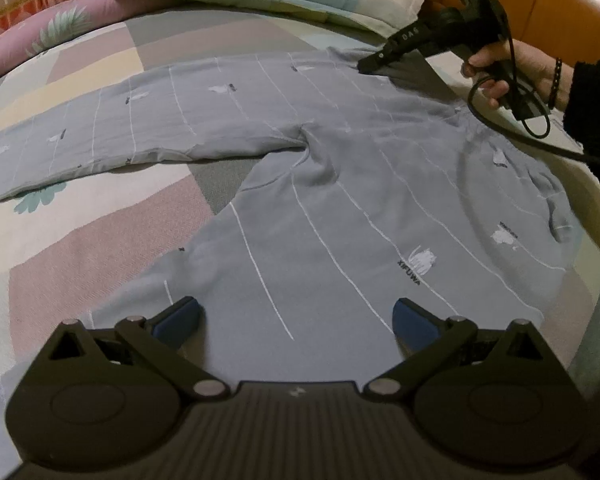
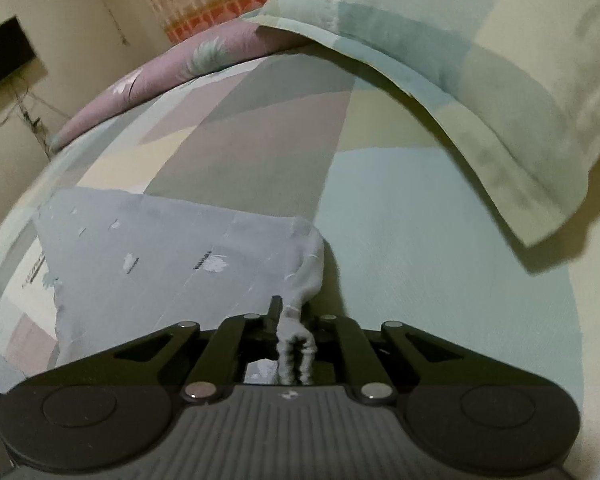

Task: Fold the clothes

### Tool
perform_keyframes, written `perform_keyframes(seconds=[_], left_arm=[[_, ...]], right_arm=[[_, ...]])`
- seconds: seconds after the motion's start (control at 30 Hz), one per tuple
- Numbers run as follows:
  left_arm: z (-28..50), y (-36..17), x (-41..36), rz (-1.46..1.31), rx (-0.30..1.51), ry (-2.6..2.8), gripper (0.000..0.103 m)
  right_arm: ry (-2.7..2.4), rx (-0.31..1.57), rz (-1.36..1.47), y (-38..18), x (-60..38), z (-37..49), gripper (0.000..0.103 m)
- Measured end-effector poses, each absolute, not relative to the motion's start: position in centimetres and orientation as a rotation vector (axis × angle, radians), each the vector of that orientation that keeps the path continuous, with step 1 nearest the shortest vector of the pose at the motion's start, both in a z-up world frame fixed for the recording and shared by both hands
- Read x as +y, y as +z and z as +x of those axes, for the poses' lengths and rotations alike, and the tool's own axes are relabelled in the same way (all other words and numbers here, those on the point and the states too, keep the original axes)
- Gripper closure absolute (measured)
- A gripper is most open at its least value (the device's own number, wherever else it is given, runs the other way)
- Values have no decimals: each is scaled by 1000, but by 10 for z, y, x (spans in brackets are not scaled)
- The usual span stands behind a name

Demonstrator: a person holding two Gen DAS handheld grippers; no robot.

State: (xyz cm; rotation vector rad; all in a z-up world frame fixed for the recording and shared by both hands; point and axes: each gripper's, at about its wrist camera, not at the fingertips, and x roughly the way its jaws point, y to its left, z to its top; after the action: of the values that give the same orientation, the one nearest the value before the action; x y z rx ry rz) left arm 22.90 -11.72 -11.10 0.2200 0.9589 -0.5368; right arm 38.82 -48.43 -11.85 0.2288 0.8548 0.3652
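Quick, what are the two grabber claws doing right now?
Left gripper: open, holding nothing, over the grey striped pyjama trousers.
Right gripper: shut on the trousers' waistband corner.

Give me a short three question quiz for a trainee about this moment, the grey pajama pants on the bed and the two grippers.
1. True or false: the left gripper is clamped on the grey pajama pants.
2. What does the right gripper hold? A) the pillow B) a bunched edge of the pants C) nothing
3. Fill in: the pants lie spread on the ____.

Key
1. False: its jaws stand wide open above one pant leg.
2. B: its jaws are shut on gathered grey fabric at the waist end.
3. Bed, on its patchwork sheet.
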Motion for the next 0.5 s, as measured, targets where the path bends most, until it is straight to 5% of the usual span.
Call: perform_keyframes(seconds=[0.5], left_arm=[[216, -90, -108, 253, 899, -527, 1]], right_arm=[[528, 774, 54, -53, -437, 328, 95]])
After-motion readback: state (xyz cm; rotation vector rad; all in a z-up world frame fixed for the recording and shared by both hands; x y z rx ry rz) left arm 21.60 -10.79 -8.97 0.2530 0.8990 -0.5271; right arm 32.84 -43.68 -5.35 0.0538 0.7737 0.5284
